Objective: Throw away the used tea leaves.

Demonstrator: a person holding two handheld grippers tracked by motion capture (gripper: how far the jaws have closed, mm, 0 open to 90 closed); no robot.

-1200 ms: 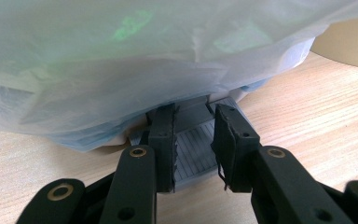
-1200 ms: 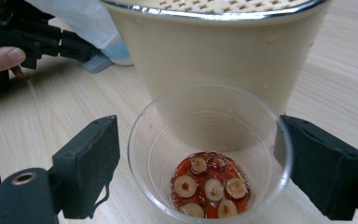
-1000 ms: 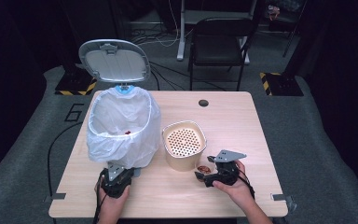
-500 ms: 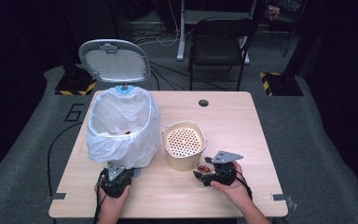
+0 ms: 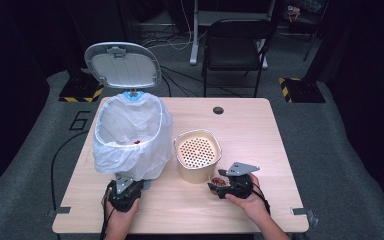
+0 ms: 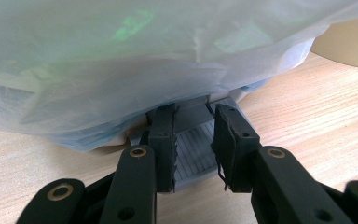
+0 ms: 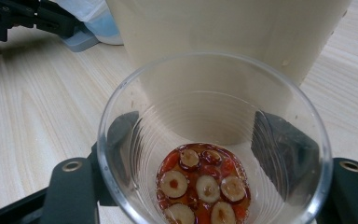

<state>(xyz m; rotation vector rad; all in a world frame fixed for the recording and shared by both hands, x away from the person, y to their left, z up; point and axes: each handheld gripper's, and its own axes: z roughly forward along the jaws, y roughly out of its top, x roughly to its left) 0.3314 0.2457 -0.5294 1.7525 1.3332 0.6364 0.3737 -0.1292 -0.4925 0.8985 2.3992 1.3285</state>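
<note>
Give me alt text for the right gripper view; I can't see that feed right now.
A clear plastic cup sits between the right gripper's two black fingers, which have just been closing around it; sliced red fruit lies in liquid at its bottom. Behind it stands a cream container on the wooden table.

Floor mat (image 5: pixel 55 135), left of the desk (image 5: pixel 260 150): a large painted digit "6" (image 5: pixel 79 120), light on grey.
Floor plates (image 5: pixel 300 89): yellow-and-black hazard stripes on the black plates, one behind the desk to the right, one (image 5: pixel 80 93) beside the bin lid; stripes alone, no words.
Bin lid (image 5: pixel 122 65): no readable label.
Bin bag (image 5: pixel 130 135): no print.
Cream strainer tub (image 5: pixel 197 154): no brand or marking.
Clear cup (image 7: pixel 214 140): no print on its wall.
Elsewhere: nothing legible.
</note>
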